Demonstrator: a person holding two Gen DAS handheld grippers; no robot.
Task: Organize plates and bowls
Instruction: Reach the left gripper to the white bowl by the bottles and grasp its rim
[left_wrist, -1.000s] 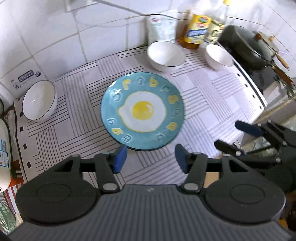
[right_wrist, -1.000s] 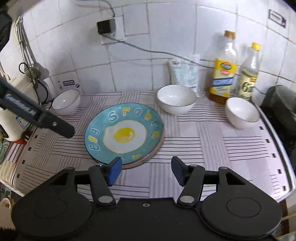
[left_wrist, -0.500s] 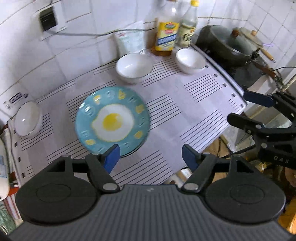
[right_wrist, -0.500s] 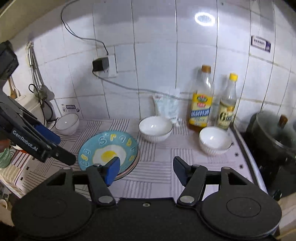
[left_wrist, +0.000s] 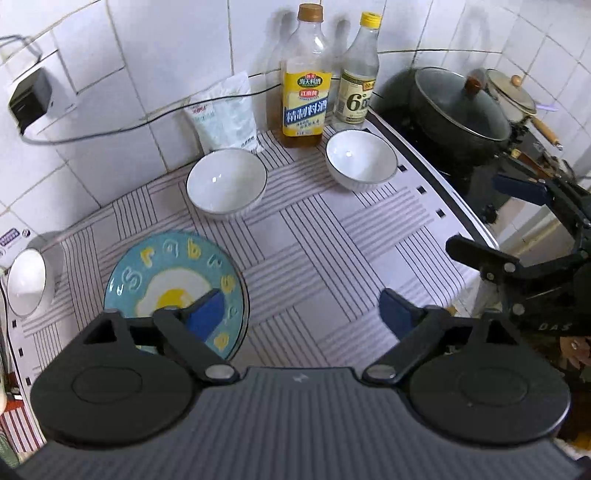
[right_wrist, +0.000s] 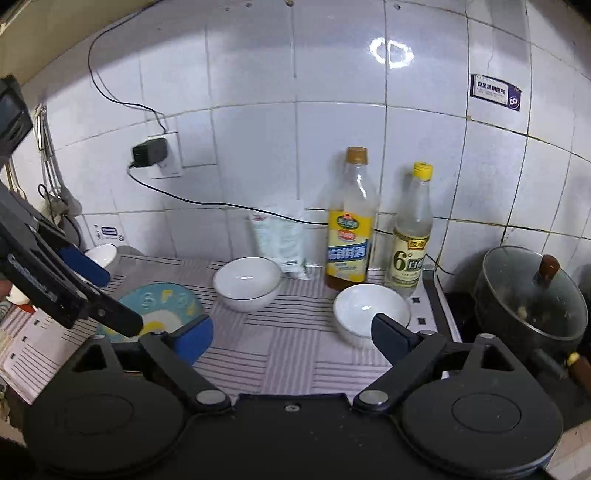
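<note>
A teal plate with a fried-egg picture (left_wrist: 173, 280) lies on the striped mat (left_wrist: 314, 251), seemingly on top of another plate; it also shows in the right wrist view (right_wrist: 162, 306). Three white bowls stand on the mat: one in the middle (left_wrist: 226, 182) (right_wrist: 246, 282), one at the right by the bottles (left_wrist: 361, 159) (right_wrist: 369, 310), one at the far left (left_wrist: 27, 282) (right_wrist: 101, 255). My left gripper (left_wrist: 299, 314) is open and empty, above the mat. My right gripper (right_wrist: 291, 334) is open and empty, back from the counter.
Two bottles (left_wrist: 304, 81) (left_wrist: 356, 77) and a white bag (left_wrist: 225, 110) stand against the tiled wall. A lidded dark pot (left_wrist: 458, 110) sits on the stove at the right. A cable runs along the wall.
Both grippers have pulled back and up from the plate and swung toward the right; the bottles and pot now fill more of the views. Both jaws stay open. The dishes have not moved.
</note>
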